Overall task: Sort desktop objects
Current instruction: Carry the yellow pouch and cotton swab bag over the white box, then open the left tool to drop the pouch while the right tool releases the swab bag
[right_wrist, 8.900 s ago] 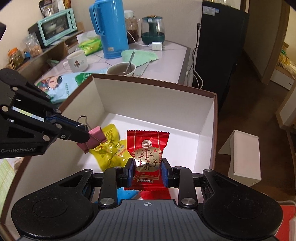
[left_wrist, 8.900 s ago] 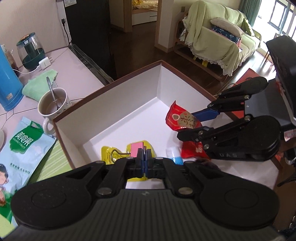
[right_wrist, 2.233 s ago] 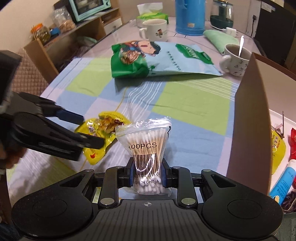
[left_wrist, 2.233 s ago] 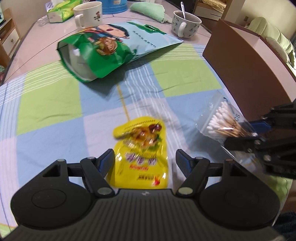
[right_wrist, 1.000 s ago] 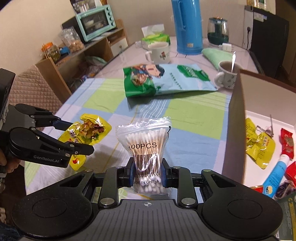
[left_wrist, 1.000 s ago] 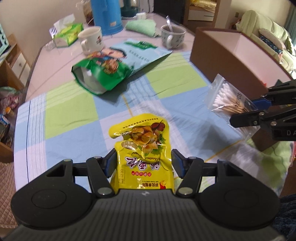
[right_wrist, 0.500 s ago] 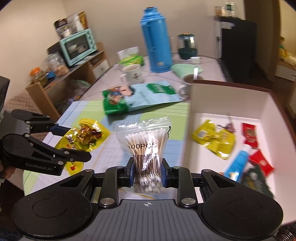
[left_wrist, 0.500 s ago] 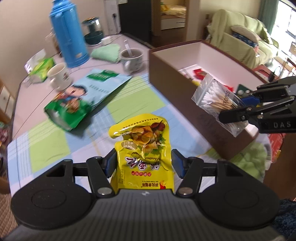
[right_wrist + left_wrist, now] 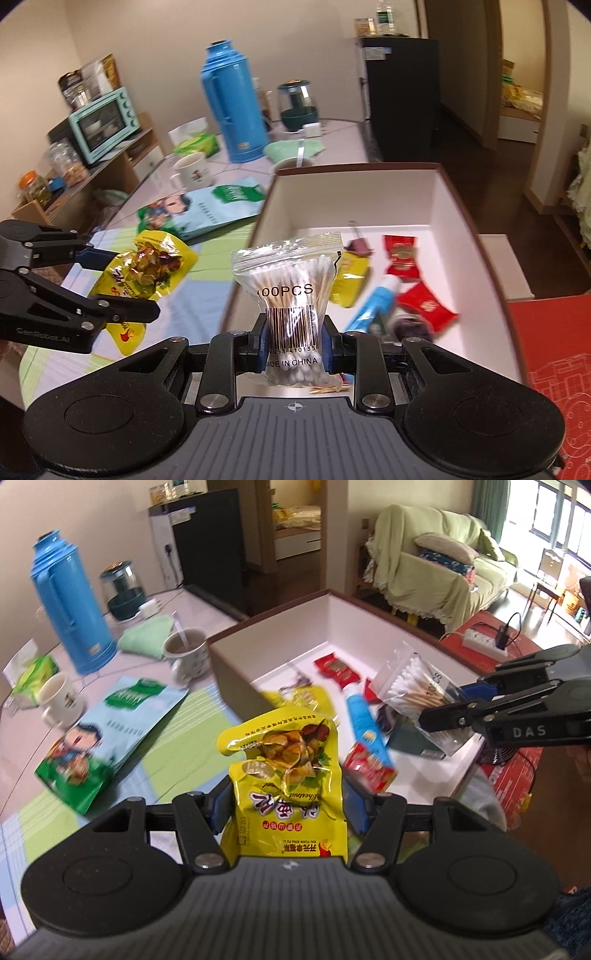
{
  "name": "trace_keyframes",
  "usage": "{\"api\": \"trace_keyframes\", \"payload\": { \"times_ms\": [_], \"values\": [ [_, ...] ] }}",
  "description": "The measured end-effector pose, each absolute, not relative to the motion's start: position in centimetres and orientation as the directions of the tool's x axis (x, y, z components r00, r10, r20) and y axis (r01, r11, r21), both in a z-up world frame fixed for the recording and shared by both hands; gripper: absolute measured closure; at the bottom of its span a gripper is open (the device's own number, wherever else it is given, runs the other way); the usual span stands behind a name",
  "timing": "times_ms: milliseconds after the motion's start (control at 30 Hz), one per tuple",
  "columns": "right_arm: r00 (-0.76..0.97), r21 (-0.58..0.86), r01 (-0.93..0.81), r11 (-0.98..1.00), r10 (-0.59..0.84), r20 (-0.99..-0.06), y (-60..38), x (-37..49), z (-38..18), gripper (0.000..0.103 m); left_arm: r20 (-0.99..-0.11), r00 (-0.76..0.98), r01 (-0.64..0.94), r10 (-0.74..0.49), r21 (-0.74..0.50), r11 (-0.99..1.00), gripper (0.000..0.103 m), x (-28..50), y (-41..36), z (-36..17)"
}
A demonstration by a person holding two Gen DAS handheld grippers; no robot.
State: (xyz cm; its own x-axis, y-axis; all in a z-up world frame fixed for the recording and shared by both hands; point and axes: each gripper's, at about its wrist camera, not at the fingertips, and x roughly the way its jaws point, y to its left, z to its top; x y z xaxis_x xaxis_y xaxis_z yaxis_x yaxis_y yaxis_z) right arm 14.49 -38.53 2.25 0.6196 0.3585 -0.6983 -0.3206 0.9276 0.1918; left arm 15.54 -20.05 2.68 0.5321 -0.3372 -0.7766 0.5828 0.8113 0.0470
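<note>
My left gripper (image 9: 288,808) is shut on a yellow snack pouch (image 9: 288,775) and holds it in the air beside the near wall of the brown box (image 9: 236,694). It also shows in the right wrist view (image 9: 144,273). My right gripper (image 9: 293,345) is shut on a clear bag of cotton swabs (image 9: 291,291) and holds it above the box's white floor (image 9: 424,240); the bag also shows in the left wrist view (image 9: 413,686). The box holds red packets (image 9: 400,256), a blue tube (image 9: 373,304), a yellow packet (image 9: 351,284) and a binder clip (image 9: 356,243).
A green-and-blue snack bag (image 9: 99,731) lies on the checked cloth. Two mugs (image 9: 61,698) (image 9: 186,653), a blue thermos (image 9: 70,605), a green cloth (image 9: 147,635) and a tissue pack (image 9: 195,144) stand behind. A red mat (image 9: 554,369) lies right of the box.
Both grippers have swung toward the box with their loads. The swab bag is now over the box interior and the yellow pouch is at its near wall.
</note>
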Motion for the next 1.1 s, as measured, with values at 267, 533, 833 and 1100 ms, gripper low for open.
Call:
{"api": "trace_keyframes", "payload": {
  "times_ms": [267,533,833,1100],
  "values": [
    [0.631,0.187,-0.284,0.940,0.330,-0.702,-42.5,16.1,2.5,0.077,-0.767,0.520,0.613,-0.375,0.030,0.790,0.046,17.2,-24.7,3.0],
    [0.631,0.190,-0.291,0.938,0.337,-0.699,-45.0,18.3,2.5,0.077,-0.769,0.511,0.614,-0.383,0.014,0.789,0.046,19.6,-28.2,2.9],
    [0.607,0.201,-0.301,0.932,0.350,-0.714,-46.8,20.6,1.6,0.077,-0.795,0.485,0.603,-0.364,0.002,0.798,0.046,21.6,-30.7,1.6],
    [0.586,0.213,-0.314,0.925,0.365,-0.724,-47.9,22.5,0.9,0.077,-0.818,0.467,0.581,-0.336,-0.002,0.814,0.046,23.2,-32.0,0.1]
  ]
}}
